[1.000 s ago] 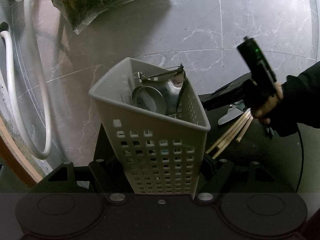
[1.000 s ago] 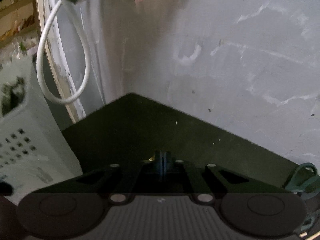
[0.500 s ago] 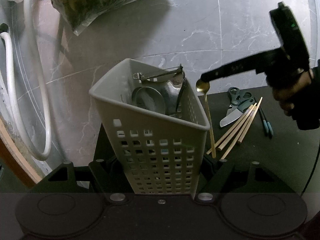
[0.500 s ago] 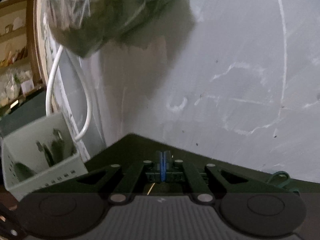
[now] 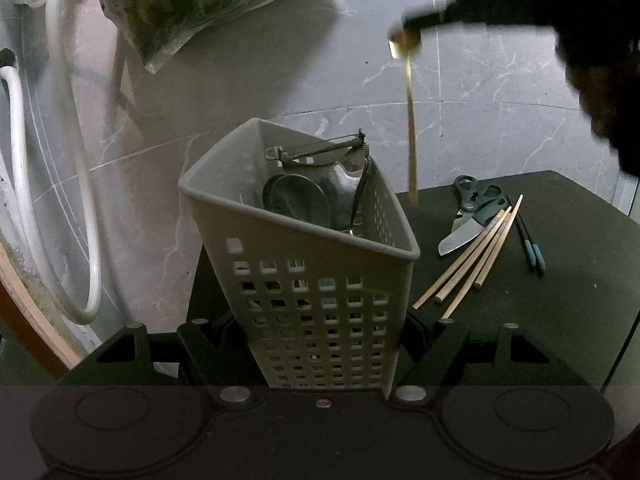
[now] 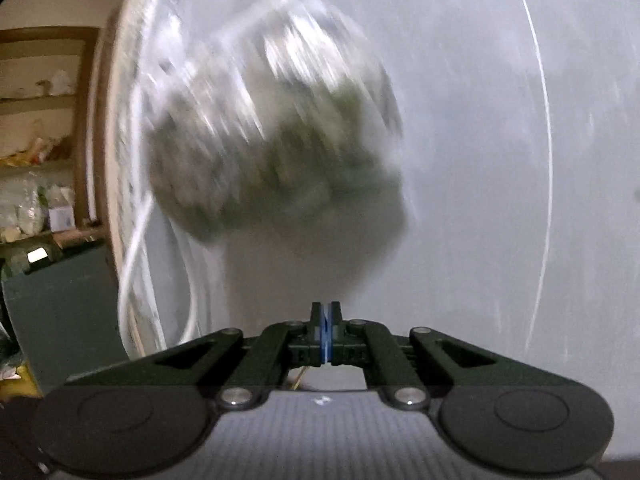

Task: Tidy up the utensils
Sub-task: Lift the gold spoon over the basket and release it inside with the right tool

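Note:
My left gripper [image 5: 320,332] is shut on a grey perforated utensil basket [image 5: 312,280], held upright on the black table [image 5: 560,320]. Inside the basket are a metal ladle [image 5: 296,200] and a peeler [image 5: 320,148]. My right gripper [image 5: 404,26] is high at the upper right, shut on the bowl end of a gold spoon [image 5: 411,120] that hangs down, its tip just right of the basket rim. In the right wrist view its pads [image 6: 326,336] are pressed together. Wooden chopsticks [image 5: 472,260], scissors [image 5: 476,196], a knife [image 5: 460,236] and dark chopsticks [image 5: 528,236] lie on the table.
A grey marble wall [image 5: 280,80] stands behind the table. A plastic bag of greens [image 5: 192,4] hangs at the upper left, blurred in the right wrist view [image 6: 272,140]. White hoses [image 5: 80,200] hang at the left. Shelves [image 6: 40,120] show at far left.
My right gripper has lifted the gold spoon off the table and raised it well above the basket rim. The basket and left gripper have not moved.

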`<control>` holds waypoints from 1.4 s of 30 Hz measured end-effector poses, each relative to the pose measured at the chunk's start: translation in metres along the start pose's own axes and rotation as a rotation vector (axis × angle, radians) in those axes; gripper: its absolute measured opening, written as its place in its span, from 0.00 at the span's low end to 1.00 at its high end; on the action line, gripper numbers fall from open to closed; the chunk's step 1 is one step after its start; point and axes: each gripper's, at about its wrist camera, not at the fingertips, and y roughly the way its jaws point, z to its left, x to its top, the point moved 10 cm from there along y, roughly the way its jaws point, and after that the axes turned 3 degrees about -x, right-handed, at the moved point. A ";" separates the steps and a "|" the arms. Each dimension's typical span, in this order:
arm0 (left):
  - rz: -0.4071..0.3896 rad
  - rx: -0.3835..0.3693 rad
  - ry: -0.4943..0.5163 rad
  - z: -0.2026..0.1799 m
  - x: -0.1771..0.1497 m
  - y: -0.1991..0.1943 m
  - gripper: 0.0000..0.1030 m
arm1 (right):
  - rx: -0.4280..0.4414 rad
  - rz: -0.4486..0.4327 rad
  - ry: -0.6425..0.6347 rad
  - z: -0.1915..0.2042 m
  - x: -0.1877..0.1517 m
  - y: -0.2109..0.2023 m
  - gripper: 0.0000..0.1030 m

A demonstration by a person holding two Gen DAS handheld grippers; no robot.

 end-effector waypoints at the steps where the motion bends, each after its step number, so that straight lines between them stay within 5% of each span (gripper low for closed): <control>1: 0.000 0.000 0.001 0.000 0.000 0.000 0.75 | 0.005 -0.025 -0.015 0.004 0.010 -0.005 0.01; 11: -0.001 0.000 0.000 0.000 0.000 0.000 0.76 | 0.104 -0.181 -0.120 0.065 0.062 -0.024 0.01; 20: -0.001 0.000 0.001 0.000 0.000 0.000 0.75 | 0.203 -0.078 -0.155 0.108 0.021 -0.014 0.01; 37: -0.001 0.000 0.001 0.000 0.000 0.000 0.75 | 0.225 0.072 -0.156 0.114 -0.019 -0.012 0.03; 40: 0.000 0.000 0.001 -0.001 0.000 0.000 0.76 | 0.221 0.088 -0.139 0.111 -0.023 -0.013 0.15; 42: -0.001 0.000 0.002 -0.001 0.000 0.000 0.76 | 0.214 0.092 -0.124 0.106 -0.024 -0.013 0.39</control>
